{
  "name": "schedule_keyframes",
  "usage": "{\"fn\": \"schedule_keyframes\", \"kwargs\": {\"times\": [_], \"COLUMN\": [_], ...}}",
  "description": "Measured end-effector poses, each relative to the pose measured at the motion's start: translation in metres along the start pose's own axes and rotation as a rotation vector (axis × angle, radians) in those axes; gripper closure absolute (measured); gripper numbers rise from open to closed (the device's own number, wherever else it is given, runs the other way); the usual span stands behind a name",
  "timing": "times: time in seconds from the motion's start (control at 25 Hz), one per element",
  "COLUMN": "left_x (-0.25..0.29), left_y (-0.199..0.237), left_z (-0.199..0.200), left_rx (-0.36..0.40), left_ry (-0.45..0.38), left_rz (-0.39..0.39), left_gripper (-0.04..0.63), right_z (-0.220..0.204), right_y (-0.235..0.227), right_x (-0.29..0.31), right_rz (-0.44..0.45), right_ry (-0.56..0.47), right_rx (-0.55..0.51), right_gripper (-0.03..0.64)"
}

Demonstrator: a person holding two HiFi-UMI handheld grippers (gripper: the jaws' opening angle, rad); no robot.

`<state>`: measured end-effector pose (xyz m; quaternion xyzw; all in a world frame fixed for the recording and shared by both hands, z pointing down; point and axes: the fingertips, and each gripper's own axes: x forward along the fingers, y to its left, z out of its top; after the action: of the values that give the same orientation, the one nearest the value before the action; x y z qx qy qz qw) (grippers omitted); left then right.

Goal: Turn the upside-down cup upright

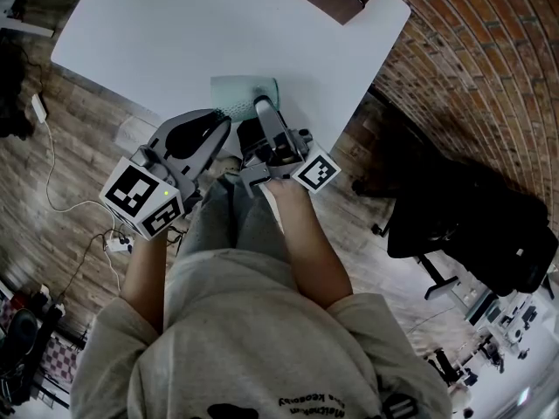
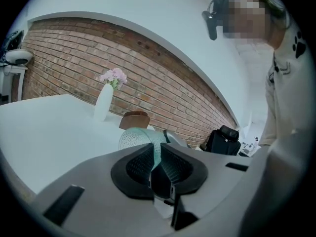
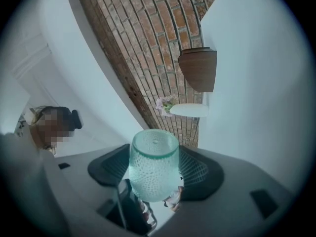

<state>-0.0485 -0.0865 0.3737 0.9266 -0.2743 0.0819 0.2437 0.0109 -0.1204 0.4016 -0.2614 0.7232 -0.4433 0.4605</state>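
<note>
Now our right claw (image 3: 155, 154) grips the cup (image 3: 153, 179) by its sides at the near edge of the tabletop (image 1: 175, 33). Our left claw (image 2: 157, 153) pinches the cup's thin wall too, we think to help turn it the right way up
</note>
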Motion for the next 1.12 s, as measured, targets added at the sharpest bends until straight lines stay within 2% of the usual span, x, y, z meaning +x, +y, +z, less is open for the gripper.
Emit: {"fn": "schedule_keyframes", "kwargs": {"times": [0.8, 1.12], "left_x": [-0.004, -0.001], "left_y": [-0.013, -0.019], "left_z": [0.007, 0.001], "left_rx": [0.009, 0.032], "left_ry": [-0.02, 0.015], "left_rz": [-0.109, -0.117], "left_gripper": [0.566, 0.575], "right_z": [0.001, 0.001], "right_y": [0.01, 0.002], "right_x": [0.003, -0.003], "right_rz": [0.07, 0.026], "right_ry": [-0.001, -0.016], "right_rx": [0.016, 0.005], "right_gripper": [0.312, 0.309]}}
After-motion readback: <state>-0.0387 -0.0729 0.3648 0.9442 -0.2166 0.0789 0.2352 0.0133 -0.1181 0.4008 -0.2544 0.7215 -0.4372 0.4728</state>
